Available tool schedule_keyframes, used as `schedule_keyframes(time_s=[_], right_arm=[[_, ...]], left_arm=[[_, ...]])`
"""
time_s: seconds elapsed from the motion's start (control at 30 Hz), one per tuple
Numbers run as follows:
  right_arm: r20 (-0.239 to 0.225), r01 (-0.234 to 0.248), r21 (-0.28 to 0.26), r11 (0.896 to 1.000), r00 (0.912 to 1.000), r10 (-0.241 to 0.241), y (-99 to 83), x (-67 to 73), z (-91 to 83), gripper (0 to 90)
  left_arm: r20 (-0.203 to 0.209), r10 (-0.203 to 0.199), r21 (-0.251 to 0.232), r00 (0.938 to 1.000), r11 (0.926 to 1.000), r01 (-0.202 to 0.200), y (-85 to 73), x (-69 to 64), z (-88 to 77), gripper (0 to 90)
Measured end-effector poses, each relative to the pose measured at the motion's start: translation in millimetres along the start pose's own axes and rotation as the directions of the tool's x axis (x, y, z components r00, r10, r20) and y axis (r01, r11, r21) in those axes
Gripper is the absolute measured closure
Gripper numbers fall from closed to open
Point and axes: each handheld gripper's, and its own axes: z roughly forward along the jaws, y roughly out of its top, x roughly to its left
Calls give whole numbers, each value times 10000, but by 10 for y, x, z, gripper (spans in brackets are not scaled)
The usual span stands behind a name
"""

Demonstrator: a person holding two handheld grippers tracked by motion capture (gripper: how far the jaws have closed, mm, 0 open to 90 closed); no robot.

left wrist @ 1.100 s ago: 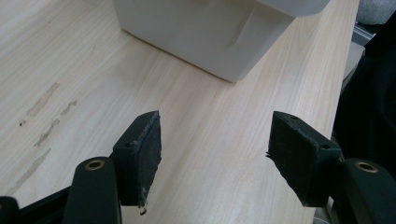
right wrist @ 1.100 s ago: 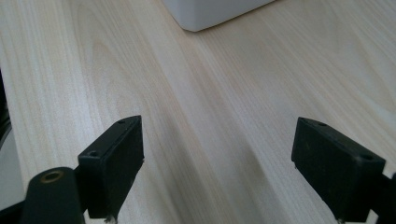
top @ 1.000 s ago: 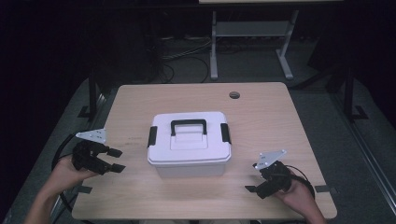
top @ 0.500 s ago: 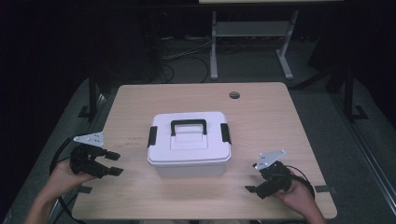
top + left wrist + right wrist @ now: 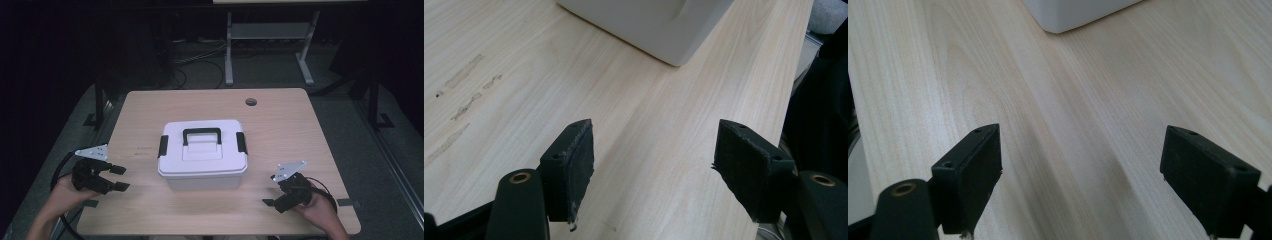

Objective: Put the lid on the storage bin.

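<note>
White plastic box (image 5: pixel 202 155) at mid-counter (image 5: pixel 280 120), rounded corners, black handle (image 5: pixel 201 134) flat on the lid, a black latch (image 5: pixel 163 146) at each end. Wide bare wood all round, most toward the far edge past the round cable hole (image 5: pixel 251 102). Left tongs (image 5: pixel 116 178) at the near left edge, spread wide, nothing between, well apart from the box. Right tongs (image 5: pixel 273 193) near the front right, likewise spread and empty, just short of the box corner. Box cut off at the top in both gripper views. Pale woodgrain, faint scuffs (image 5: pixel 466 95) at left; rough dark pads (image 5: pixel 580 165), frayed at the edges.
</note>
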Motion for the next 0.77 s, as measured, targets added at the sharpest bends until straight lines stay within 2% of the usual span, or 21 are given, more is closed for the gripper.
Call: schedule_keyframes(time_s=[0.03,0.77], right_arm=[[-4,13,-3,10000,10000,-13,0,0,1,165],[27,4,-21,10000,10000,-4,2,-2,-3,165]], left_arm=[[7,-81,-38,10000,10000,81,-13,-10,-1,313],[-47,78,-97,10000,9999,-78,-20,-41,-30,303]])
